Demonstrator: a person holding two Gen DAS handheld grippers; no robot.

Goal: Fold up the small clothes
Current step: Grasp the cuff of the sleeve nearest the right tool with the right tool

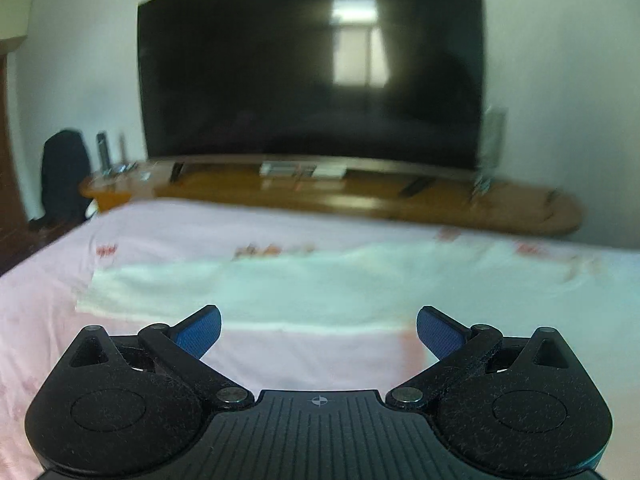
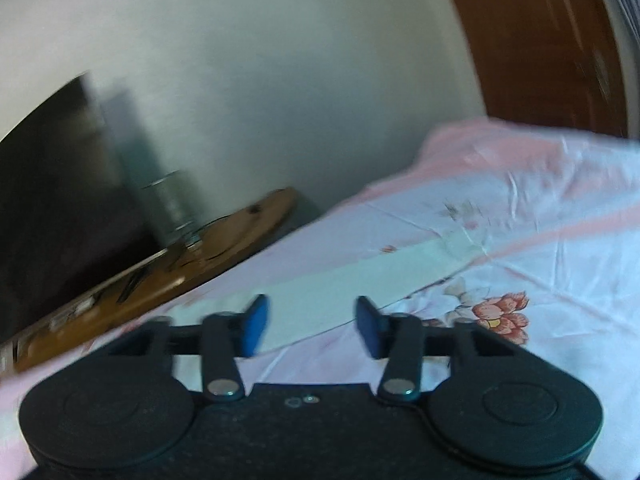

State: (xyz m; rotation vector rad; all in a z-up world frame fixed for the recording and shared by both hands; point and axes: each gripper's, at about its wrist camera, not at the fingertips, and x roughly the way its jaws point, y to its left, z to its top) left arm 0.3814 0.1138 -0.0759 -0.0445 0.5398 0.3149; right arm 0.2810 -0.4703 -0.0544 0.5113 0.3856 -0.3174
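A pale white-green cloth lies flat on the pink flowered bed sheet, spread wide across the left wrist view. My left gripper hovers just short of its near edge, jaws wide open, nothing between the blue pads. In the right wrist view the same cloth runs as a long strip toward the far right. My right gripper hangs over its near end, jaws partly apart, with no cloth between the pads. Both views are blurred.
A large dark television stands on a long wooden stand past the foot of the bed. A dark chair sits at the left. A brown wooden door is at the far right. The bed sheet is wrinkled there.
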